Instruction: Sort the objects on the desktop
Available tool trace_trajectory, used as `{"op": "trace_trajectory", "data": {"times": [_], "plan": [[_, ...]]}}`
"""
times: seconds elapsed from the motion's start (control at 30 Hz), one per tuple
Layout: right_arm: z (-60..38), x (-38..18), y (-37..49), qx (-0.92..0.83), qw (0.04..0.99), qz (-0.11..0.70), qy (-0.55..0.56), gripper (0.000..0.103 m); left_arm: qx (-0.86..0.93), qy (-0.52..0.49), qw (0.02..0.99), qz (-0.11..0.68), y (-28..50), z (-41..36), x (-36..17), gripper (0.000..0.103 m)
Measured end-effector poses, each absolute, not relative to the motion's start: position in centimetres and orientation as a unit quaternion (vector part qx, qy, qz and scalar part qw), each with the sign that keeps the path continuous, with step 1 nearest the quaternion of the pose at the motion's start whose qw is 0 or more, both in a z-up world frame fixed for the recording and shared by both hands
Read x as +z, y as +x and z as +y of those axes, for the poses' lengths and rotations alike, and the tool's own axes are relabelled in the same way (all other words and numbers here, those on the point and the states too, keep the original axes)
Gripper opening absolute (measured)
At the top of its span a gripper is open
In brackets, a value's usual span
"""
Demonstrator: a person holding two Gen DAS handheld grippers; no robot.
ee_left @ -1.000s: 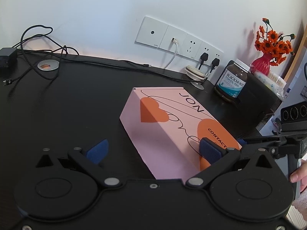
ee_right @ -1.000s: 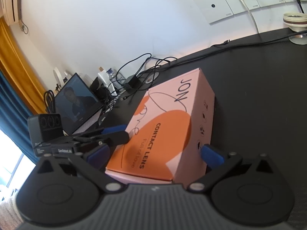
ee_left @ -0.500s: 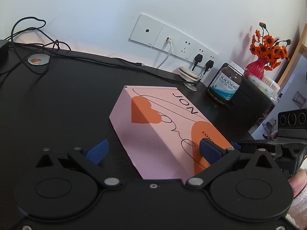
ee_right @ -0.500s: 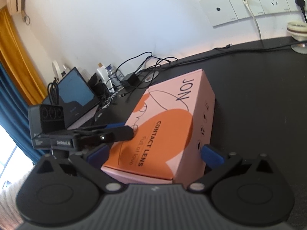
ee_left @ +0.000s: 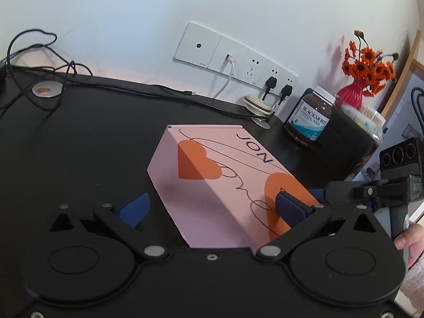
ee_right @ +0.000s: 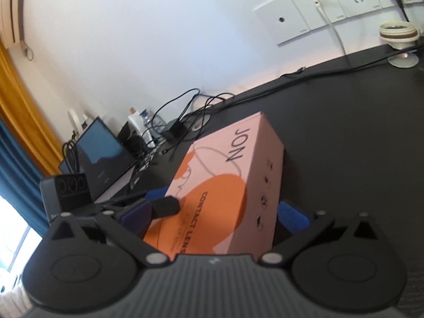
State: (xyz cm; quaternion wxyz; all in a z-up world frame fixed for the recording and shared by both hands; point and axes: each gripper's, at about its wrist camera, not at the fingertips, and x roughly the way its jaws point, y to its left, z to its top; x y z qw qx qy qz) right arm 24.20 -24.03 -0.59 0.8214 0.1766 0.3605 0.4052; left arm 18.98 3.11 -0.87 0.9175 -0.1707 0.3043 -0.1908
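Note:
A pink and orange contact-lens box (ee_left: pixel 225 177) lies on the black desk (ee_left: pixel 79 137). My left gripper (ee_left: pixel 212 209) is open wide around its near left end, with one blue pad (ee_left: pixel 288 208) resting on the box top and the other beside the box. My right gripper (ee_right: pixel 214 216) is open wide around the opposite end of the box (ee_right: pixel 228 185), its pads (ee_right: pixel 292 216) beside the box's sides. Each gripper shows in the other's view. Whether any pad presses the box is unclear.
A fish-oil bottle (ee_left: pixel 311 116), a red vase of orange flowers (ee_left: pixel 353 92), a cotton-swab tub (ee_left: pixel 368 118) and a small stand (ee_left: pixel 258 106) sit at the back right. Cables (ee_left: pixel 39 79) run along the wall. A laptop (ee_right: pixel 100 156) stands left.
Both grippers have closed in on the box, which now sits deeper between each pair of fingers. The right wrist view has tilted. The jaws stay wide.

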Motion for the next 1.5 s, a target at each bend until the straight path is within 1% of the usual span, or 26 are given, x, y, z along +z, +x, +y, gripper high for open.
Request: {"op": "trace_trajectory", "data": {"times": [0.27,0.53,0.73,0.8,1.0,1.37,1.5], "plan": [[-24.5,-1.0,27.5,0.387,0.795,0.380,0.270,0.102,-0.206,-0.181,0.915,0.295,19.5,3.4,-1.4,0.103],[-22.3,-1.9,30.6,0.389,0.772,0.405,0.299,0.102,-0.227,-0.180,0.912,0.291,20.0,2.7,-1.3,0.103],[-22.7,-2.1,31.3,0.389,0.751,0.415,0.337,0.102,-0.217,-0.183,0.910,0.303,20.2,2.3,-1.5,0.103],[-22.9,-1.9,31.1,0.390,0.748,0.416,0.341,0.102,-0.216,-0.185,0.909,0.305,20.3,2.3,-1.5,0.103],[-22.0,-0.9,29.8,0.376,0.774,0.411,0.301,0.102,-0.208,-0.176,0.911,0.309,20.5,1.4,-1.3,0.103],[-22.2,-0.9,29.1,0.356,0.783,0.406,0.307,0.102,-0.214,-0.176,0.910,0.309,20.7,1.5,-1.4,0.103],[-23.0,-1.4,29.1,0.365,0.770,0.405,0.331,0.102,-0.219,-0.185,0.906,0.311,20.3,2.0,-1.4,0.103]]}}
